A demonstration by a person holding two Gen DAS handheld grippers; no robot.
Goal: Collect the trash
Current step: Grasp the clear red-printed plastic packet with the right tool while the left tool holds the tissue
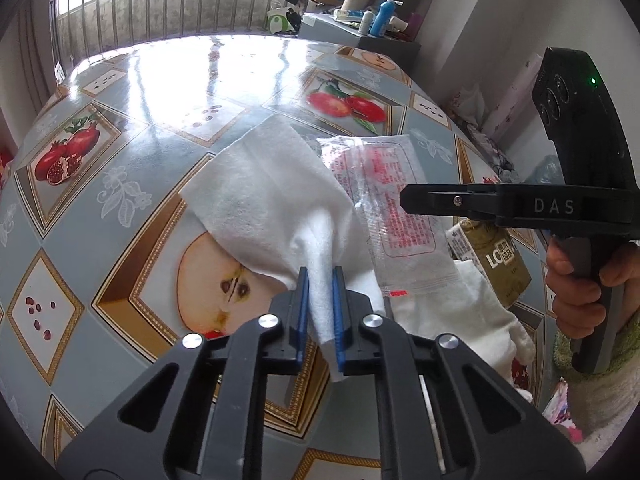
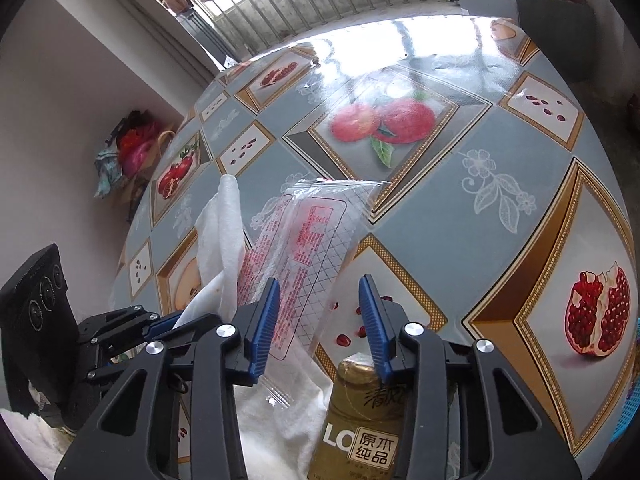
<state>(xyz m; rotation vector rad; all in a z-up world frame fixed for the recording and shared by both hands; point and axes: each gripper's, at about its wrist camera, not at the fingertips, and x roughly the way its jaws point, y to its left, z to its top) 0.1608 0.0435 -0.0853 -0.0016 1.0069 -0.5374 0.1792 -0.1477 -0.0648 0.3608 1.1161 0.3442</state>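
Now left hand-held gripper (image 1: 320, 280) pinches white tissue (image 1: 260, 196).

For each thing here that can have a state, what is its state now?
Left tongs: shut on the white tissue.
White tissue: pinched, partly lifted off the table.
Right tongs: open, holding nothing.
Clear plastic wrapper: empty, lying flat, partly over the tissue.
Gold tissue pack: lying on the table, below the right tongs.

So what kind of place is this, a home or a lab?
Most likely a lived-in home. The table wears a fruit-print oilcloth, toiletry bottles crowd a sideboard by a barred window, and clothes hang in a corner.
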